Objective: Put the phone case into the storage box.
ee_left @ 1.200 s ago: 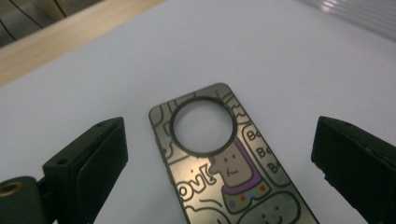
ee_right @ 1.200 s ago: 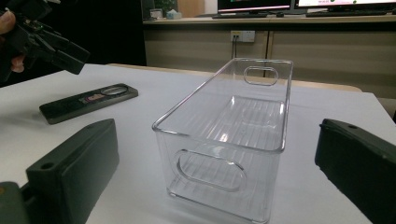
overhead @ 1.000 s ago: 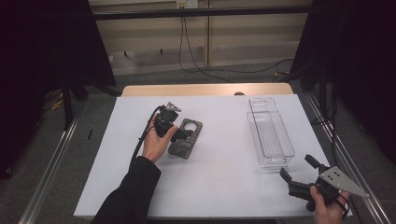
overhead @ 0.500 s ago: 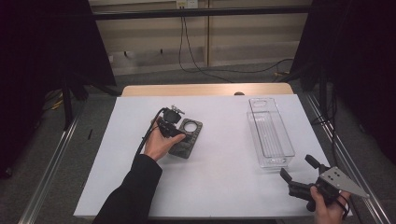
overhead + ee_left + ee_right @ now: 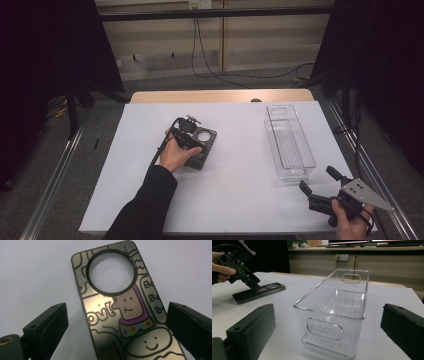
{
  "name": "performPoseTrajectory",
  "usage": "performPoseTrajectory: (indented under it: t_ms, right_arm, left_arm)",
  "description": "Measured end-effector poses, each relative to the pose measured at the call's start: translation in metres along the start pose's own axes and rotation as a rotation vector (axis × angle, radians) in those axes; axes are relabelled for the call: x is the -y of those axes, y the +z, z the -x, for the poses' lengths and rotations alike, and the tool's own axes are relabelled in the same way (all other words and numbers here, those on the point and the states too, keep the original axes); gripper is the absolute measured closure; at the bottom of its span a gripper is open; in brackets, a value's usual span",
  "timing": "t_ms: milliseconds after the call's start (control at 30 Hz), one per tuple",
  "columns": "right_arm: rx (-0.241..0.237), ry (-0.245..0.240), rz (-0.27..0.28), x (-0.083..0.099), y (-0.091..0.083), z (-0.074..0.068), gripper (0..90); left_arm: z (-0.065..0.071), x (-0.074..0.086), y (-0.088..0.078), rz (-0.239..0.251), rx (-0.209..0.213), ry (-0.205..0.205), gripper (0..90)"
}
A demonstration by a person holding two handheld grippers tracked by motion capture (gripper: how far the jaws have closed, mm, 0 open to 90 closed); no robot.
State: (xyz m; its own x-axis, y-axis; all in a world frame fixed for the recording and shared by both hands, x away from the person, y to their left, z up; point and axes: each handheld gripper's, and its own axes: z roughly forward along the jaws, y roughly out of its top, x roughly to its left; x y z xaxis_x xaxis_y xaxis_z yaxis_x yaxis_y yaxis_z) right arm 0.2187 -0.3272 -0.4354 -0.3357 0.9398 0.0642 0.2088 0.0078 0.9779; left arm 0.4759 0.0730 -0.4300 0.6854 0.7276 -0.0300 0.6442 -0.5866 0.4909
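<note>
Hovering over a cartoon phone case

Holding the left gripper (image 5: pixel 115 322) just above the case (image 5: pixel 125 312), jaws spread wide, one on each side of it, neither touching as far as the left gripper view tells. Lying flat on the white table (image 5: pixel 240 190), left of centre, long axis angled away. Showing a dark, glossy, olive-brown back with rounded corners. Carrying a large round cutout (image 5: pixel 111 271) near the far end, ringed in black, white table visible through it. Covered in black-outlined doodles: a figure with a dot-eyed face and purple collar set with red and blue dots, a smiling blob below, bubble letters along both edges. Looking plain dark grey from the high view (image 5: pixel 200 147), partly under the left hand (image 5: pixel 175 152).

Resting near the table's front right corner in the high view, right gripper (image 5: pixel 320 187) with jaws likewise apart, gripping nothing, aimed at the bin (image 5: pixel 334 312). Standing beyond those jaws, clear, ribbed on the floor, with oval handle slots in both short walls. Sitting well right of the case, long side running away from the person.
</note>
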Motion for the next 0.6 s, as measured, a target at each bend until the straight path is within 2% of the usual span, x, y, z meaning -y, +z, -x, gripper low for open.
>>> performPoseTrajectory:
  t_ms: [100,133,167,233,333,467,500,567,600]
  right_arm:
    - [0.002,0.001,-0.001,0.0,0.0,0.0,0.0]
    - [0.001,0.001,-0.001,0.0,0.0,0.0,0.0]
    - [-0.002,0.003,-0.002,0.0,0.0,0.0,0.0]
    - [-0.003,0.002,-0.006,0.0,0.0,0.0,0.0]
    - [-0.004,0.003,-0.005,0.0,0.0,0.0,0.0]
    - [-0.005,0.002,-0.005,0.0,0.0,0.0,0.0]
    - [-0.004,0.002,-0.005,0.0,0.0,0.0,0.0]
    - [-0.004,0.002,-0.005,0.0,0.0,0.0,0.0]
    - [-0.004,0.003,-0.005,0.0,0.0,0.0,0.0]
  left_arm:
    - [0.003,-0.001,0.004,-0.004,0.003,0.013,4.9]
    - [0.005,-0.001,0.005,0.004,-0.007,0.011,5.0]
    - [0.005,-0.001,0.005,-0.001,-0.019,0.036,5.0]
    - [0.007,-0.001,0.008,0.014,-0.002,0.01,4.7]
    - [0.007,-0.002,0.011,0.019,0.009,0.002,4.3]
    - [0.01,-0.002,0.02,-0.027,-0.017,0.02,2.7]
    - [0.011,-0.002,0.022,-0.028,-0.02,0.011,1.3]
    - [0.009,-0.002,0.022,-0.035,-0.008,0.0,0.8]
    - [0.009,-0.002,0.022,-0.035,-0.007,0.008,1.0]
